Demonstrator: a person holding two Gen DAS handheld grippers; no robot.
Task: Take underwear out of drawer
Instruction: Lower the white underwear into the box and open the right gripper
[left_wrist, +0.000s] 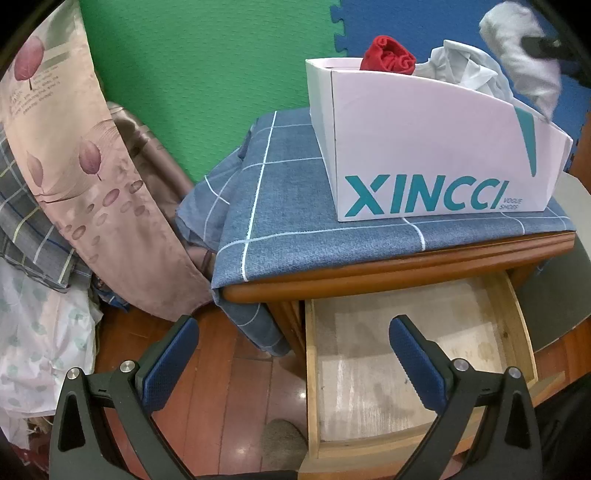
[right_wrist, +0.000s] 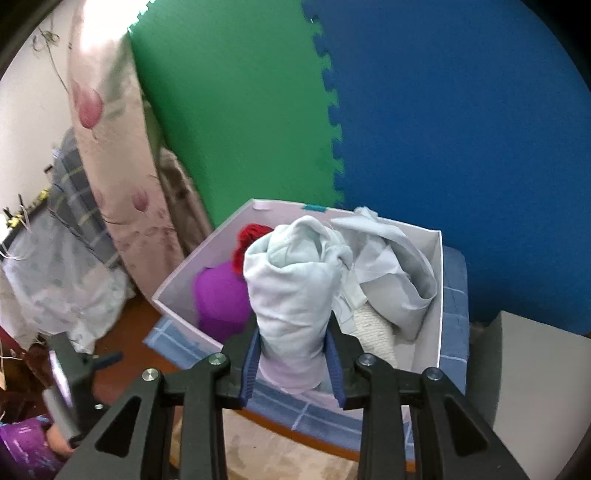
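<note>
My right gripper (right_wrist: 293, 363) is shut on a rolled pale blue-grey piece of underwear (right_wrist: 291, 291) and holds it over the white shoe box (right_wrist: 177, 291). In the left wrist view the same roll (left_wrist: 524, 55) hangs above the box (left_wrist: 424, 147) at the top right. The box holds red (right_wrist: 251, 236), purple (right_wrist: 219, 299) and pale grey garments (right_wrist: 399, 266). My left gripper (left_wrist: 293, 354) is open and empty above the pulled-out wooden drawer (left_wrist: 312, 369), whose lined bottom shows bare.
The box stands on a blue checked cloth (left_wrist: 288, 206) over a wooden nightstand (left_wrist: 369, 277). Floral curtain and bedding (left_wrist: 74, 177) lie to the left. Green and blue foam mats (right_wrist: 443, 129) cover the wall. A grey panel (right_wrist: 535, 369) stands to the right.
</note>
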